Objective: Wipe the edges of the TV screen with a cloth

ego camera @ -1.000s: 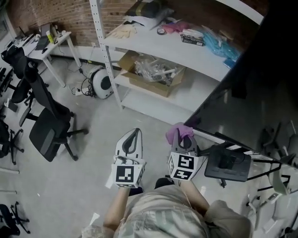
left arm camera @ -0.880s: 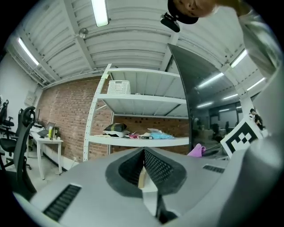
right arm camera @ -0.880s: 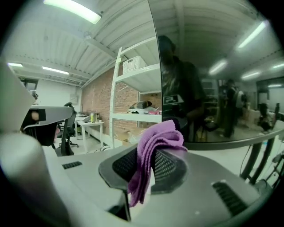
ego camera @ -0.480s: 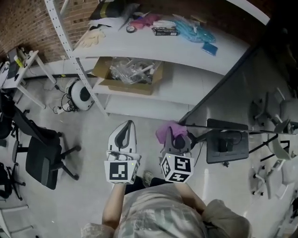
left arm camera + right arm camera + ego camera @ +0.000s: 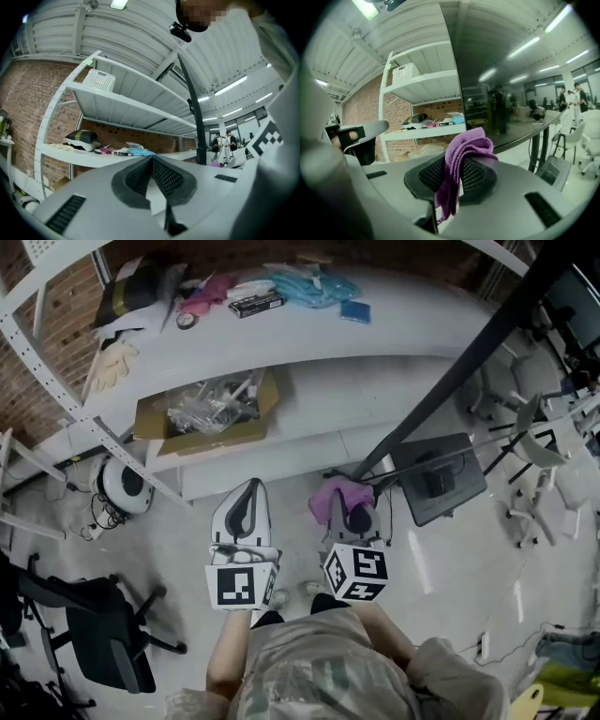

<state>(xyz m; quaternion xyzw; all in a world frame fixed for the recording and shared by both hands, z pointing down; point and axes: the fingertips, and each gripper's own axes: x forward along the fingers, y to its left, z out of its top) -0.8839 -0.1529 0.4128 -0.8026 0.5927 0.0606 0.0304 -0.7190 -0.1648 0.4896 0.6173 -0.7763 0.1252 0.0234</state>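
Ahead of your left tool (image 5: 249, 488) stood a white metal shelving unit (image 5: 309, 334) against a red brick wall (image 5: 28, 108), with a cardboard box (image 5: 187, 432) on its lower shelf. Behind and left of that tool, a black office chair (image 5: 108, 652) sat on the pale grey floor (image 5: 169, 587). Strip lights (image 5: 525, 46) glowed overhead.

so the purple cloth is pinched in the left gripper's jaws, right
Not quite: the purple cloth is pinched in the jaws of the right gripper, not the left. The right gripper view shows it folded between them. In the left gripper view, the left gripper has its jaws closed on nothing.
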